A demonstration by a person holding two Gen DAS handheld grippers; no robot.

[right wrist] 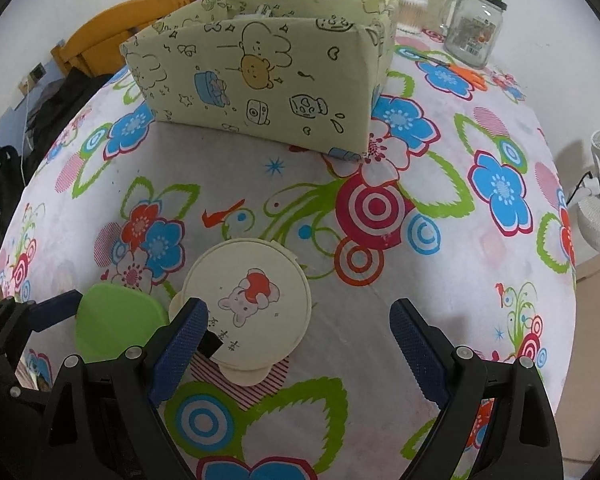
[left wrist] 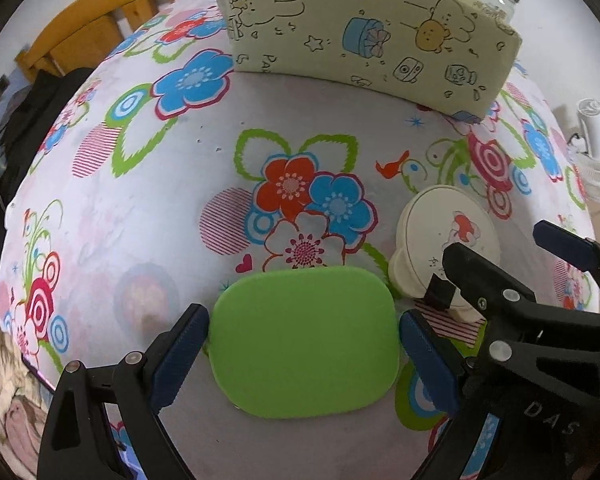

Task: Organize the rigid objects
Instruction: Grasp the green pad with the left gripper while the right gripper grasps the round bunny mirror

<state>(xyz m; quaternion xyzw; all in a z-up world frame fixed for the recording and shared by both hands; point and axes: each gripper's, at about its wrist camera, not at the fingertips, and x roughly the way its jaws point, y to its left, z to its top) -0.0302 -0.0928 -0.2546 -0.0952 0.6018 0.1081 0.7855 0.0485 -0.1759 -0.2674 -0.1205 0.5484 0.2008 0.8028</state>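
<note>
At six o'clock on the surface, my left gripper fingers bracket the green lid while my empty, wide-open right gripper crowds the cream round lid, risking a knock.

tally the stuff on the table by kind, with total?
Lids: 2, green lid, cream round lid
Storage box: 1, patterned box
Glass jar: 1, mug jar
Scissors: 1, orange-handled
Total: 5

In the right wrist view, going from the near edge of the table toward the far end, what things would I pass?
Round cream lid → patterned fabric box → glass jar with green lid.
</note>
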